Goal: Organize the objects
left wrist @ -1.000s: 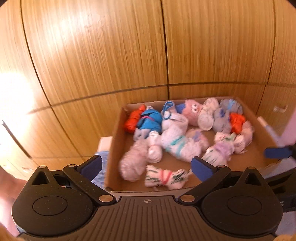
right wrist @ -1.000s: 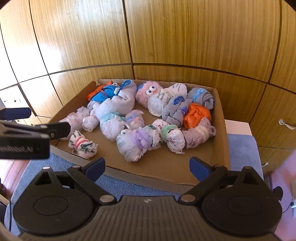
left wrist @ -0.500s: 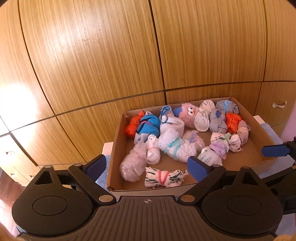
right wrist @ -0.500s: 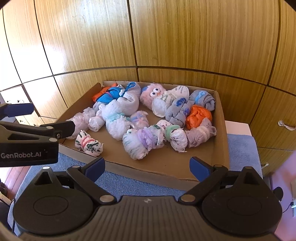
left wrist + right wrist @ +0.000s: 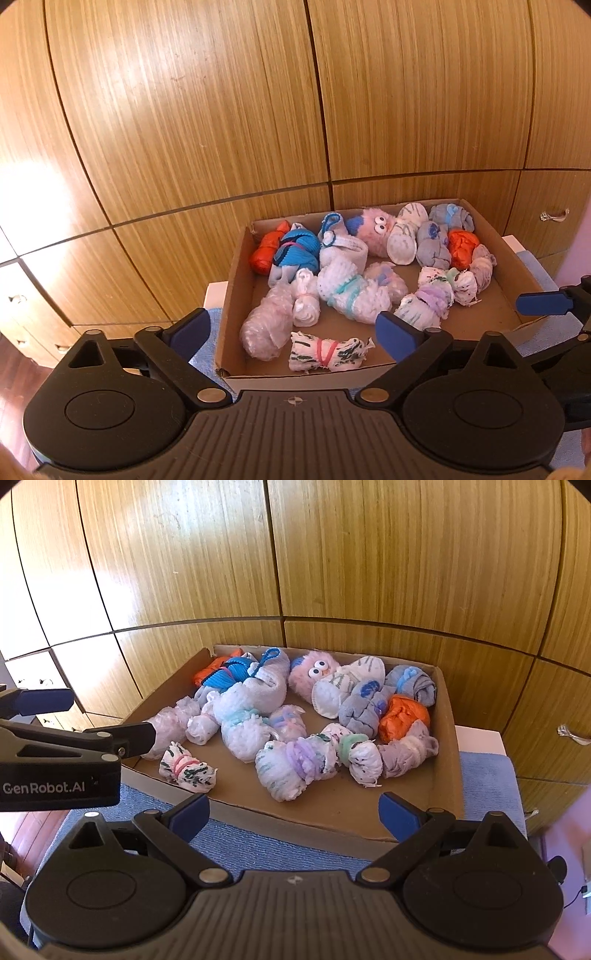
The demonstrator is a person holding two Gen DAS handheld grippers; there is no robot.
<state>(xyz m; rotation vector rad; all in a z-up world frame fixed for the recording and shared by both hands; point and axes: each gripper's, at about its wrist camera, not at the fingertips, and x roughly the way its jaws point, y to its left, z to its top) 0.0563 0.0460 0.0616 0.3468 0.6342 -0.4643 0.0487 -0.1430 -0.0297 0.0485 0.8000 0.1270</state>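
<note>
Wall of wood panels (image 5: 221,110) behind everything; one small metal handle (image 5: 570,734) on a panel at right.

One cardboard box (image 5: 448,738), open-topped and shallow, sits on a blue cloth (image 5: 258,845). All the task's things, rolled sock bundles, lie inside it.

Count, from both views: about fourteen bundles in the box, some overlapping so the total is not firm.
- Two orange bundles: one in the far left corner (image 5: 266,251), one toward the right (image 5: 404,716).
- One bright blue bundle (image 5: 297,251) beside the left orange one.
- One pink fuzzy bundle with two googly eyes (image 5: 314,675) against the far wall.
- Two grey bundles (image 5: 364,705) with blue marks, right of it.
- The others pale white or lilac, tied with coloured bands; one with a pink band (image 5: 186,768) lies alone near the front left corner.

Left gripper (image 5: 291,332): jaws wide and opening, nothing between them, above the front wall of the box. Lettering on its body reads "GenRobot.AI" (image 5: 44,787).

Right gripper (image 5: 293,810): jaws spread wide, empty, short of the box front.
</note>
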